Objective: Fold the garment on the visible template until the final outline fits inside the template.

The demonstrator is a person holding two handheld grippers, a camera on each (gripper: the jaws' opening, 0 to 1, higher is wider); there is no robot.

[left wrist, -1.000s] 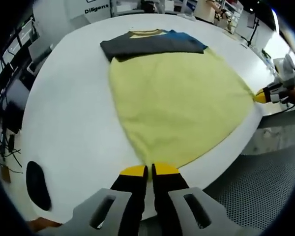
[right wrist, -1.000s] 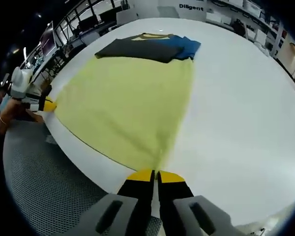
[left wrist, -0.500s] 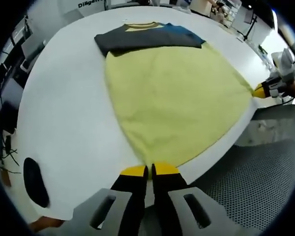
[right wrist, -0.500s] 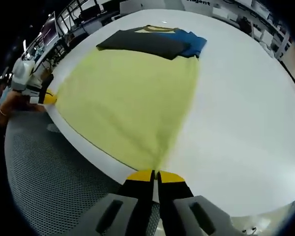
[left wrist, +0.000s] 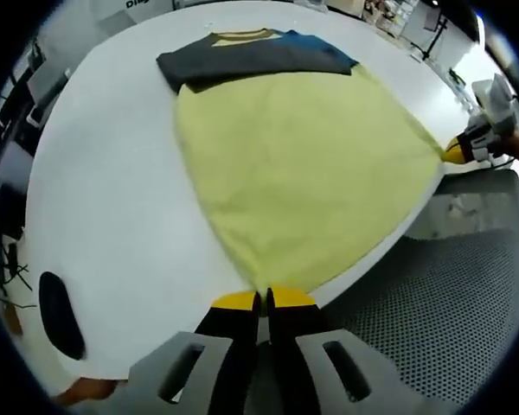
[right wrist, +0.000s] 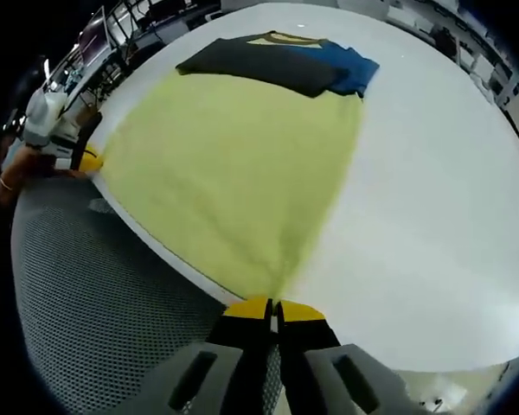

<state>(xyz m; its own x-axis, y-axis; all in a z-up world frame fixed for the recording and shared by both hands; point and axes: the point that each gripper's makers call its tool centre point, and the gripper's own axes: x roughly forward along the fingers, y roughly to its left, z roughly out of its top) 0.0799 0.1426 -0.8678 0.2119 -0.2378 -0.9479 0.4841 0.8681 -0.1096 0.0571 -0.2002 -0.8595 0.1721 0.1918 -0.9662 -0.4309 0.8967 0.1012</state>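
- On the white tabletop (left wrist: 112,190) we've got the garment (left wrist: 303,164) spread flat, a yellow tee whose dark sleeves (left wrist: 242,62) and blue patch (right wrist: 350,69) sit at the end far from us, and its hem lies right at the near edge of the tabletop.
- Our left gripper (left wrist: 261,300) has its jaws pinched together on one hem corner of the garment, and our right gripper (right wrist: 272,308) is clamped the same way on the other corner. Each one pops up at the side of the other's view, hanging on at the garment's edge.
- Progress-wise, we'd call this early: the body looks pulled taut and smooth, but no fold shows in it yet. We can't make out any template outline on the tabletop, so there's no telling how the fit stands.
- What's left, as we read it, is bringing the hem up toward the sleeves and then narrowing the sides.
- Beyond the tabletop's near edge there's a grey perforated floor (right wrist: 95,294). Past its far side sit desks, shelving and some signage, too blurry to read.
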